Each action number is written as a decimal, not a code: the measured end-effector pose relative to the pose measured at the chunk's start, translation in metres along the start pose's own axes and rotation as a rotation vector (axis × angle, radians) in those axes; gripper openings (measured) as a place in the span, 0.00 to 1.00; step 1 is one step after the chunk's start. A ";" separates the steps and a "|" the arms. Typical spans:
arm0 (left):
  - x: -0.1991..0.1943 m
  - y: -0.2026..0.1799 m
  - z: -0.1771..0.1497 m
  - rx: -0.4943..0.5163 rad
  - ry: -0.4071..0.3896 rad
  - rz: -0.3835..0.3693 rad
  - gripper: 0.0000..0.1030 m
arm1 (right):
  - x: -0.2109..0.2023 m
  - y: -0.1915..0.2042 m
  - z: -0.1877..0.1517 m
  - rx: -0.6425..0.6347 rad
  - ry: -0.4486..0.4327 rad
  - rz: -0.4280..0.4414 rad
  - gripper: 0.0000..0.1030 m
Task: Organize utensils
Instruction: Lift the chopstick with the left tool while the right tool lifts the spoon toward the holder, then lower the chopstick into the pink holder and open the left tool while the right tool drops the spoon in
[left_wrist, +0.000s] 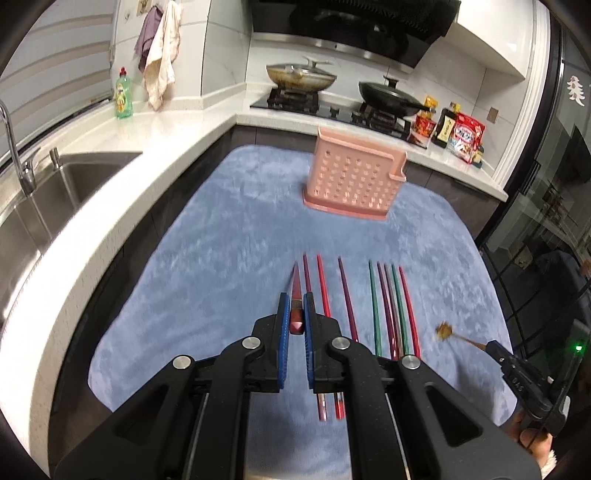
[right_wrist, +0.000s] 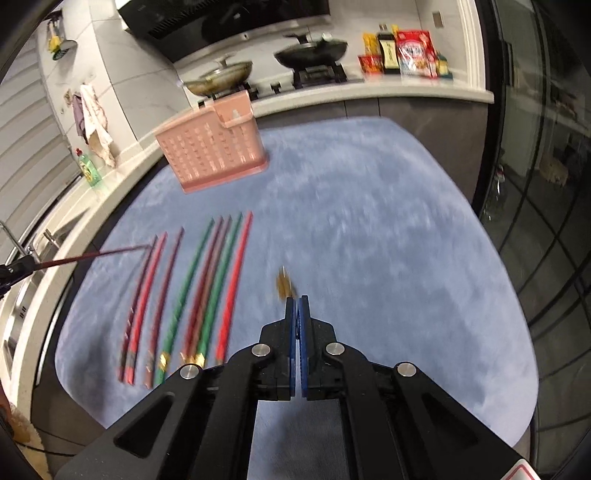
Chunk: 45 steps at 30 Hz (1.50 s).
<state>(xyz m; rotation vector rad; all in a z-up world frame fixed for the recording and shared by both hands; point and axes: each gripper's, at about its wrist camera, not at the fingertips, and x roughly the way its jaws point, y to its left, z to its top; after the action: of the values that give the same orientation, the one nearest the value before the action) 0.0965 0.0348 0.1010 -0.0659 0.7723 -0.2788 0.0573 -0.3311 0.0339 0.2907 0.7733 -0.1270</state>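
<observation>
Left gripper (left_wrist: 296, 301) pinching a dark red chopstick (left_wrist: 296, 284); right gripper (right_wrist: 298, 301) clamping a gold-tipped utensil (right_wrist: 283, 284); pink basket (left_wrist: 354, 177) beyond

Eight chopsticks (right_wrist: 201, 284) lie on one blue mat (right_wrist: 369, 229), a ninth (left_wrist: 296, 295) sits in a gripper (left_wrist: 295, 299) (two grippers (right_wrist: 296, 299) in all), with one pink basket (left_wrist: 354, 177), one gold-ended utensil (right_wrist: 283, 284), two pans (left_wrist: 301, 75) and one green bottle (left_wrist: 123, 94).
</observation>
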 end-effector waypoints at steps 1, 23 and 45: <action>-0.001 0.000 0.006 0.002 -0.012 0.001 0.07 | -0.002 0.002 0.006 -0.008 -0.011 0.002 0.02; -0.001 -0.031 0.183 0.072 -0.298 -0.010 0.07 | 0.029 0.064 0.194 -0.089 -0.272 0.097 0.02; 0.096 -0.063 0.292 0.042 -0.418 -0.020 0.07 | 0.151 0.085 0.299 -0.059 -0.253 0.133 0.02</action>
<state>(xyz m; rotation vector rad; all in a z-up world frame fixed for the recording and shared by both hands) 0.3511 -0.0641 0.2547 -0.0891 0.3503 -0.2885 0.3837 -0.3420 0.1485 0.2632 0.5047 -0.0145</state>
